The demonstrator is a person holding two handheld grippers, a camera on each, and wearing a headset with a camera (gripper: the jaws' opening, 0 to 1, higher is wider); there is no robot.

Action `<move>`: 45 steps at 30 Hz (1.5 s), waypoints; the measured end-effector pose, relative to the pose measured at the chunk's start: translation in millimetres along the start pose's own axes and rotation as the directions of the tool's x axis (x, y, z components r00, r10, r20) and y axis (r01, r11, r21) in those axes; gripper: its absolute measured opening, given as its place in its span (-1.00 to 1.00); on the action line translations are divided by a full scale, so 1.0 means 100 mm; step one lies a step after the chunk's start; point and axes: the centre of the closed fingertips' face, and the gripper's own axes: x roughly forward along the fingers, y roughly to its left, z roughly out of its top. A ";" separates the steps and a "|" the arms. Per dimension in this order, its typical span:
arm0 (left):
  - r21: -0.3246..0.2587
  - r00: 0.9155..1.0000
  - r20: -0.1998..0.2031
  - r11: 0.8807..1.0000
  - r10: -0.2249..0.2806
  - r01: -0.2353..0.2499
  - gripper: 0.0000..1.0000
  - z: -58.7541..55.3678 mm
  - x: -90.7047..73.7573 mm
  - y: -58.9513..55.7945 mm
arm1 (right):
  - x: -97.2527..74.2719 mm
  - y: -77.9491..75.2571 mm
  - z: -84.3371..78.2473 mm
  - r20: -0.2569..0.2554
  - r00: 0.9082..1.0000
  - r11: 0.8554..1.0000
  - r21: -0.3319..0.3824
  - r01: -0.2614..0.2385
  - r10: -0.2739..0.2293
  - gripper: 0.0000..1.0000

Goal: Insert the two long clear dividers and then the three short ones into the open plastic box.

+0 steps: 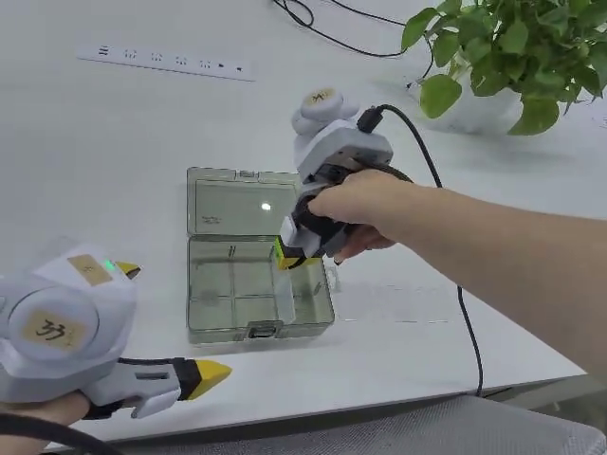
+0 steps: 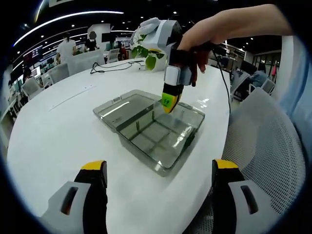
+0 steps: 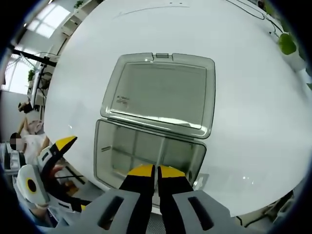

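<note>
Head view: right gripper (image 1: 289, 256) pinching clear divider (image 1: 283, 292) at box (image 1: 193, 284); left gripper (image 1: 171, 320) agape
If you tilt it, it may jam crooked

1. The left gripper (image 2: 158, 167) is seen at the bottom of the frame, its yellow-tipped jaws spread wide with nothing held between them.
2. The open plastic box (image 2: 136, 150) is shown at the centre on the white table (image 2: 53, 131). Its lid is laid flat toward the upper left, and divider walls are made out inside.
3. The right gripper (image 2: 168, 101), held by a hand (image 2: 219, 31), is pointed down from the top. Its jaws are drawn together over the box's right part.
4. A plant (image 2: 146, 48) and a black cable (image 2: 109, 66) are seen at the table's far side, and a mesh chair (image 2: 263, 141) at the right.
</note>
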 end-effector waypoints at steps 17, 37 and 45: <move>-0.004 1.000 -0.004 1.000 0.008 -0.008 0.79 -0.03 0.00 -0.01 | 0.06 0.00 -0.03 0.003 1.000 0.999 -0.032 0.000 0.000 -0.92; -0.002 1.000 -0.014 1.000 0.011 -0.011 0.79 -0.04 0.00 -0.03 | 0.01 0.20 -0.03 0.120 0.984 0.990 -0.079 -0.121 0.130 -0.32; 0.000 1.000 -0.012 1.000 0.012 -0.012 0.79 -0.03 -0.01 -0.03 | -0.07 0.29 0.03 0.224 0.958 0.980 -0.128 -0.153 0.179 0.23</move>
